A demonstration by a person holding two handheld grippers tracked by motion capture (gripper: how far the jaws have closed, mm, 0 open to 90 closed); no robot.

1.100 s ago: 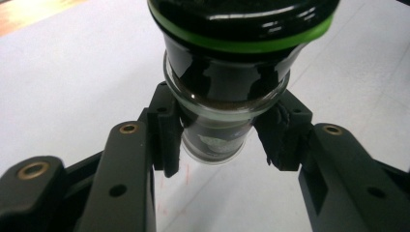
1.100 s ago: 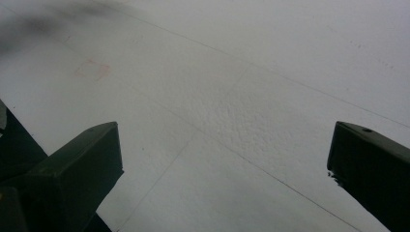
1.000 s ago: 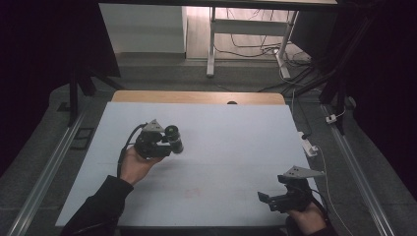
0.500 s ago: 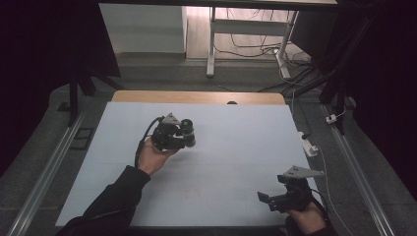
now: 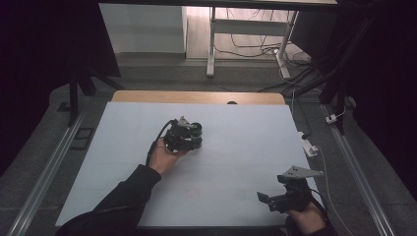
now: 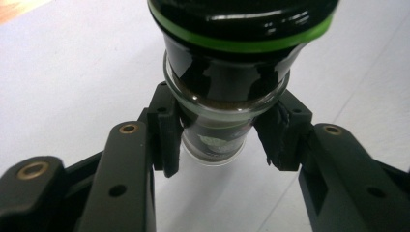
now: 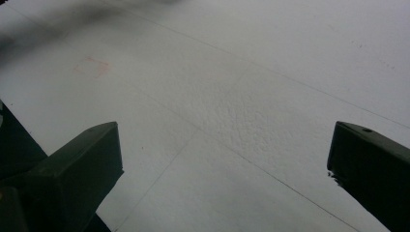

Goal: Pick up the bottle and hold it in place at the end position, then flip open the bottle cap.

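A dark glass jar [image 5: 196,129] with a green ring around its black lid [image 6: 241,43] is held in my left gripper [image 5: 195,136], near the middle of the white table [image 5: 246,137]. In the left gripper view both black pads [image 6: 167,137] press on the jar's glass body [image 6: 222,87], and my left gripper [image 6: 222,145] is shut on it just above the white surface. My right gripper [image 5: 265,197] rests at the near right corner of the table, held by a hand. Its jaws stand wide apart, my right gripper [image 7: 225,159] open with bare table between them.
A faint red square mark [image 5: 193,191] [image 7: 92,66] lies on the near middle of the table. A wooden strip [image 5: 196,97] edges the far side. A white power strip [image 5: 309,145] and cables lie off the right edge. Metal rails [image 5: 44,172] flank the table.
My left hand has carried the jar to the right and slightly lower, toward the table's middle. The right gripper has not moved.
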